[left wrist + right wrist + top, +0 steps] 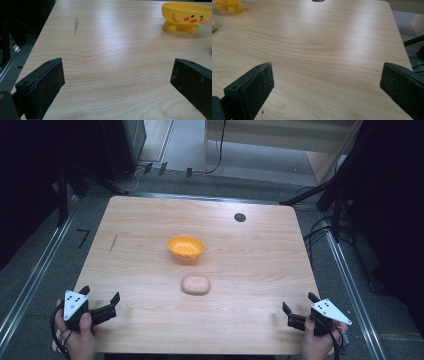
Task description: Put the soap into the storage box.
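Pale wood table [150, 235], dim room around; pinkish bun-like lump [195, 285] lying mid-table, just in front of yellow duck-faced bowl [185, 247], well apart from both grippers. Left gripper [102, 304] and right gripper [299, 308] parked at near corners, jaws wide, holding nothing. Likely risks: squashing or nudging the soft lump on a hard pinch, or tipping the footed bowl on a clumsy drop.

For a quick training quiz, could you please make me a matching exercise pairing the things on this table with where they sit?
Things:
1. bowl
2. bun
3. left gripper
4. right gripper

Places:
A. near left corner of the table, jaws open
B. middle of the table, nearer the person
C. near right corner, jaws open
D. middle of the table, beyond the pale round thing

Pairs: 1-D, 2-B, 3-A, 4-C
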{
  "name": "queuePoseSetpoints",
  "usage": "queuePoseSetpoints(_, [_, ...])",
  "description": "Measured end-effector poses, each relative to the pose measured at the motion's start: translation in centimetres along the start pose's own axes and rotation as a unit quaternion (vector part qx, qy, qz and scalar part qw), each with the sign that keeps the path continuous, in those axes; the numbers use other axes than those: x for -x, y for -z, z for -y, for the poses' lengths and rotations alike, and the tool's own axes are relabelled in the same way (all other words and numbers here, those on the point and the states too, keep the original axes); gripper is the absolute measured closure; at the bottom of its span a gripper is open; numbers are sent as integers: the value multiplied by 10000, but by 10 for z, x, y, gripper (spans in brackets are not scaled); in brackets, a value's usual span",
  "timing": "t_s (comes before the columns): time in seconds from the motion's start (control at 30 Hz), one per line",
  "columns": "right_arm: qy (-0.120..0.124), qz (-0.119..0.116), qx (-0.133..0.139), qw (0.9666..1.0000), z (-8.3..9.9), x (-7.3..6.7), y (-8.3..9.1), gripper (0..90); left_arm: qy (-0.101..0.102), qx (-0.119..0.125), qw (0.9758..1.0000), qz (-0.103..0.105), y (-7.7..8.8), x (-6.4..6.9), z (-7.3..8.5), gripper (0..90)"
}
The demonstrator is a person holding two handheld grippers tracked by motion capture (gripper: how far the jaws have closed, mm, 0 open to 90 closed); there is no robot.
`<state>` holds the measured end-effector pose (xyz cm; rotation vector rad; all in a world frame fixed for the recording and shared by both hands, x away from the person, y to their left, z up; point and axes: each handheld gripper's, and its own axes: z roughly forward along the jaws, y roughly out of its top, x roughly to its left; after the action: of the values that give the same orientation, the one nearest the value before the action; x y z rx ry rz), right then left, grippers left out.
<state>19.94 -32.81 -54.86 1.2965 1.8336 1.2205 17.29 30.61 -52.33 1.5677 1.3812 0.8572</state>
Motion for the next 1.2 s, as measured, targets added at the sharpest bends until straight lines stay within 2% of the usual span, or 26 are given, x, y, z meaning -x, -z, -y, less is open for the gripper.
queuePoseSetpoints(0.1, [-2, -295, -197, 9994, -2, 4, -4, 0, -30, 83, 10000, -27, 2, 0, 1, 0])
queuePoseSetpoints(0.17, [219, -349, -413, 9983, -5, 3, -7, 0, -24, 105, 9999, -47, 2, 0, 1, 0])
queuePoseSetpoints(0.27, [637, -499, -696, 9943, -14, -4, -10, 0, -48, 151, 9998, -98, 2, 1, 1, 0])
queuePoseSetpoints(0.3, [718, -670, -774, 9922, -19, -8, -12, 0, -48, 151, 9998, -98, 2, 1, 1, 0])
queuePoseSetpoints(0.33, [718, -670, -774, 9922, -19, -8, -12, 0, -55, 144, 9998, -108, 2, 2, 1, 0])
queuePoseSetpoints(0.37, [953, -871, -907, 9875, -29, -16, -16, 0, -138, 124, 9998, -87, 2, 3, 1, 0])
queuePoseSetpoints(0.4, [1091, -970, -952, 9847, -35, -20, -19, 0, -160, 122, 9998, -64, 2, 3, 1, 0])
queuePoseSetpoints(0.53, [1603, -1220, -1217, 9719, -53, -36, -30, 65, -165, 145, 9998, -35, 2, 3, 1, 0])
queuePoseSetpoints(0.57, [1675, -1266, -1262, 9695, -57, -39, -33, 65, -139, 153, 9998, -29, 2, 3, 1, 0])
queuePoseSetpoints(0.6, [1740, -1262, -1317, 9677, -60, -42, -36, 65, -100, 176, 9998, -18, 2, 3, 1, 0])
queuePoseSetpoints(0.63, [1740, -1262, -1317, 9677, -60, -42, -36, 65, -100, 176, 9998, -18, 2, 3, 1, 0])
queuePoseSetpoints(0.67, [1856, -1349, -1360, 9638, -67, -47, -40, 64, -118, 174, 9998, 4, 3, 2, 1, 0])
queuePoseSetpoints(0.73, [1934, -1363, -1414, 9613, -73, -51, -44, 64, -124, 175, 9998, 30, 3, 2, 1, 0])
queuePoseSetpoints(0.83, [2059, -1479, -1545, 9549, -80, -57, -51, 57, -133, 163, 9998, 23, 2, 2, 1, 0])
queuePoseSetpoints(0.87, [2071, -1486, -1589, 9538, -82, -59, -53, 56, -133, 163, 9998, 23, 2, 2, 1, 0])
queuePoseSetpoints(1.03, [2328, -1644, -1762, 9422, -92, -70, -62, 49, -165, 130, 9998, 18, 2, 2, 1, 0])
queuePoseSetpoints(1.17, [2471, -1719, -1845, 9356, -99, -80, -70, 49, -157, 139, 9998, 39, 2, 2, 1, 0])
queuePoseSetpoints(1.2, [2536, -1735, -1883, 9328, -101, -82, -72, 49, -145, 155, 9998, 49, 2, 2, 1, 0])
